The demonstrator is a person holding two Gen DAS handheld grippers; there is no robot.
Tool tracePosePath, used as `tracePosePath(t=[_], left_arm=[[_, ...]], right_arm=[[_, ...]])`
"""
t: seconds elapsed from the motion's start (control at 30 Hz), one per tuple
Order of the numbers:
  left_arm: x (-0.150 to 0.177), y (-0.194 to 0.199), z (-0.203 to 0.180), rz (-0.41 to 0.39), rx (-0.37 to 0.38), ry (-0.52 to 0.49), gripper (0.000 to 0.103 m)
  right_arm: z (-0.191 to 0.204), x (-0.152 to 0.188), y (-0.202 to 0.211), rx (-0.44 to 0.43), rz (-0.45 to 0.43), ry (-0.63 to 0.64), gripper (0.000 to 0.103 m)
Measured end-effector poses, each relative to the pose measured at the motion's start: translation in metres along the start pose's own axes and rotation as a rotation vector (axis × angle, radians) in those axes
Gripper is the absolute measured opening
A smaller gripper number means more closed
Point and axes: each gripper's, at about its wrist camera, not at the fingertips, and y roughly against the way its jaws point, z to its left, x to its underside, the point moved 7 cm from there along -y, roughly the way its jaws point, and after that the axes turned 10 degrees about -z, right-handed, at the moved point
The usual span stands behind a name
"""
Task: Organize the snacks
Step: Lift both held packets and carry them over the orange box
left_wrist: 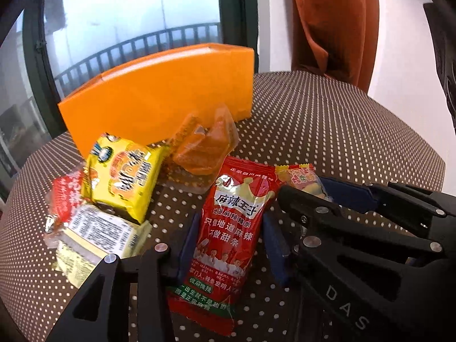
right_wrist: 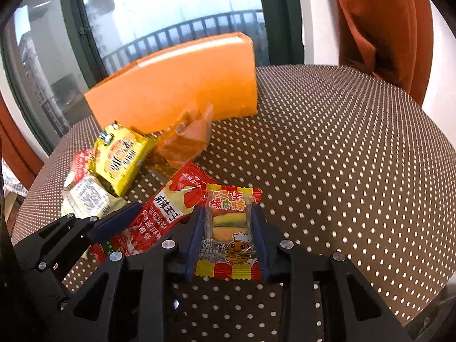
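both cams ride the grippers and look fwd and down along the fingers, close over a dotted tabletop (left_wrist: 327,131), facing a window (left_wrist: 128,14) on the far side. left wrist cam sits low and near, its own fingers at the bottom of frame round a red packet (left_wrist: 228,228); the right gripper (left_wrist: 302,196) enters from the right. right wrist cam sits just to the right, same heading, own fingers round a burger candy (right_wrist: 230,233); the left gripper (right_wrist: 148,225) shows at lower left. shared: orange box (right_wrist: 176,85) far centre, yellow packet (right_wrist: 119,156) at left, curtain (right_wrist: 379,22) far right.
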Motion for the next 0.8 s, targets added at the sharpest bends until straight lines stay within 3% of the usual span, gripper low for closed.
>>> tracePosePath(t=[0.5, 0.8], left_arm=[[-0.05, 0.033, 0.023, -0.114, -0.042, 0.031, 0.044], [-0.106, 0.045, 0.047, -0.203, -0.078, 0.057, 0.044]], right_arm=[[0.025, -0.049, 0.025, -0.044, -0.129, 0.044, 0.036], [0.048, -0.101, 0.035, -0.082, -0.218, 0.124, 0.036]])
